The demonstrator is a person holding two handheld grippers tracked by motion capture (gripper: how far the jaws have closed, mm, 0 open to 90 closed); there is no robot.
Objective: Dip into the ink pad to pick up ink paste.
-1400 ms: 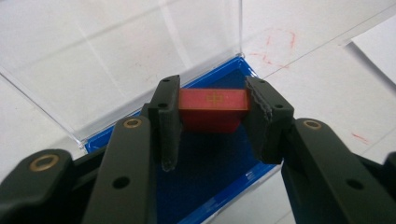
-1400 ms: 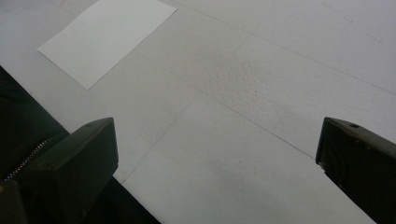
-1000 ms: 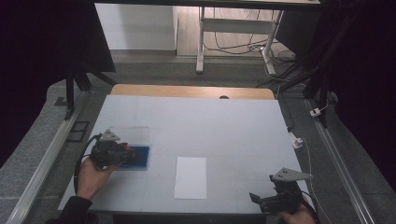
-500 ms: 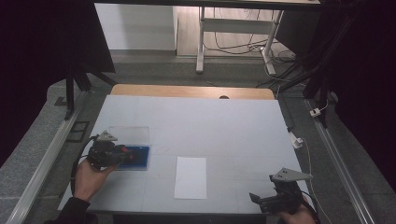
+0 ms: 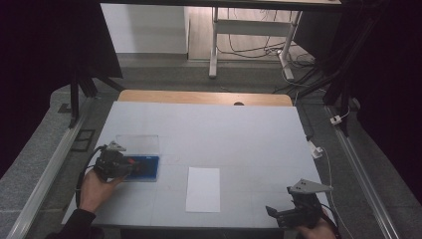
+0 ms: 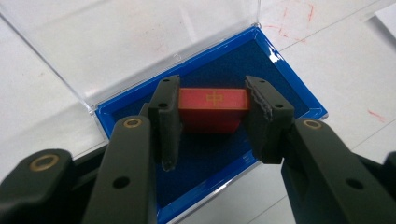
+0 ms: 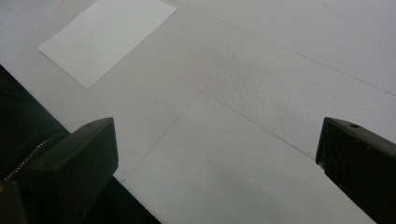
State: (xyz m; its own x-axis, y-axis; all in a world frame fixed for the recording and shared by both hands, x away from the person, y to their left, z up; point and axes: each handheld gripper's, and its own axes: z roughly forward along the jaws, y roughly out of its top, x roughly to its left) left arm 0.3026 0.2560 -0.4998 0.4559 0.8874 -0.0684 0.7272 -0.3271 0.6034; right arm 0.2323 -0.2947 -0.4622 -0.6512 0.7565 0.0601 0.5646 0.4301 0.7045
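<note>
Lab: white-topped test table [image 5: 239, 134], dangling cables [image 5: 249, 47]

High view: fixed above the person's edge of the table [image 5: 239, 134], facing forward and down — far enough to take in the whole tabletop and the floor beyond.
Left gripper view: rides the left gripper [image 6: 212, 116], looking along its jaws, very close over the open blue box [image 6: 289, 88].
Right gripper view: low over the table's near edge, angled across the surface toward the white sheet [image 7: 105, 37].
Shared: sheet [image 5: 203, 188] and tabletop — high and right views; box [image 5: 144, 167] — high and left.
</note>
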